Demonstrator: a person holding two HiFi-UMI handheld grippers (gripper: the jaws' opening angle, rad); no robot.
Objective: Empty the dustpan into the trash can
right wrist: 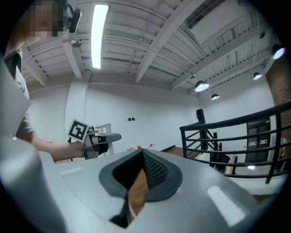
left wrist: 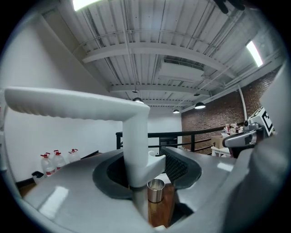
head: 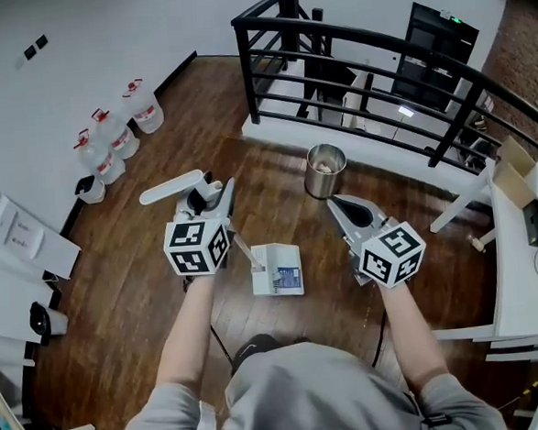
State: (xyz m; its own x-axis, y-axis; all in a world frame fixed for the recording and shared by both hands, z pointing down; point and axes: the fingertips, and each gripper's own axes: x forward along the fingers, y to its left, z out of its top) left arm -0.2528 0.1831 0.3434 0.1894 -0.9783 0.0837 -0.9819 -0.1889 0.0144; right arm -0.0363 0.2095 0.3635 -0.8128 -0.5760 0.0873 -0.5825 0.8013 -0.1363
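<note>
Left gripper: points level, fingers clamped on the upright post of the dustpan handle.
Handle: white. Its ribbed grip bar sticks out to the left above the fingers, and a thin rod runs down from the gripper to the pan.
Dustpan: white pan with something blue in it. It sits low between the 2 grippers, just in front of the person, over the wood floor. Cannot tell whether it rests on the floor or hangs clear.
Trash can: small, round and metal, upright on the floor with an open top. It stands ahead of the pan and apart from it, near the foot of the railing. In the left gripper view it shows between the fingers, beyond the post.
Right gripper: points level, fingers closed to a tip with nothing between them. It is to the right of the pan, with its tip just below the can in the head view.
Gripper spacing: well apart, with the pan between them.
Jugs: 3 clear water jugs with red caps, lined up by the white wall at far left.
Railing: black bars curving across the top of the head view, behind the can.
</note>
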